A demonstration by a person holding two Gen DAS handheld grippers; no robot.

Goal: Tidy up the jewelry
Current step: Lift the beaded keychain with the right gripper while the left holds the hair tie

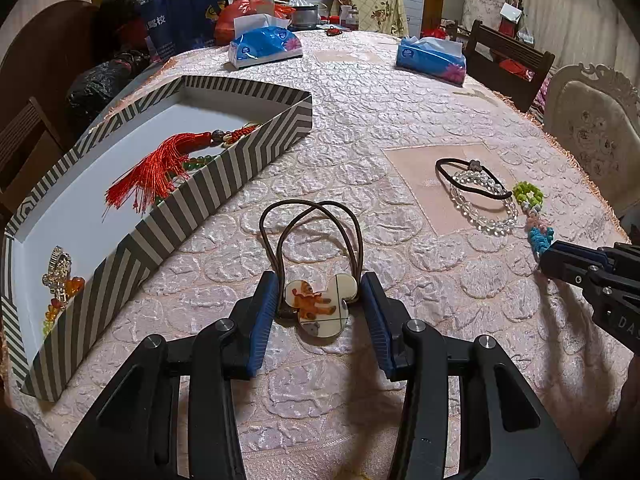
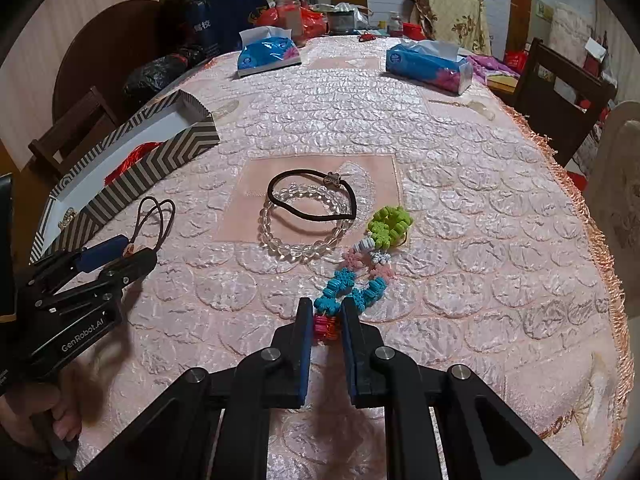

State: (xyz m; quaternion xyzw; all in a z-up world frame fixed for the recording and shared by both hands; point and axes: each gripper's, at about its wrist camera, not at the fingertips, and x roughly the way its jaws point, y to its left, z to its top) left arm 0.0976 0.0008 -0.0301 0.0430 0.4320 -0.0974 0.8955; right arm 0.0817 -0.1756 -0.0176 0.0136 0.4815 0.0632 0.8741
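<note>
Home dining room (clothed table (image 1: 360, 92), chairs (image 1: 508, 64))

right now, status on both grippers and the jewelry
Left gripper open around mouse-shaped hair tie. Right gripper closed on colorful bead bracelet. Striped box unobstructed.

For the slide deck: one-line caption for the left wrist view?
Left gripper open around a cartoon hair tie, striped box to its left.

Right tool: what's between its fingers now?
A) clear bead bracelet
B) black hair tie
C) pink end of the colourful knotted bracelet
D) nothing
C: the right tool has its fingers closed around the pink end of the colourful knotted bracelet; the clear bead bracelet lies untouched.
</note>
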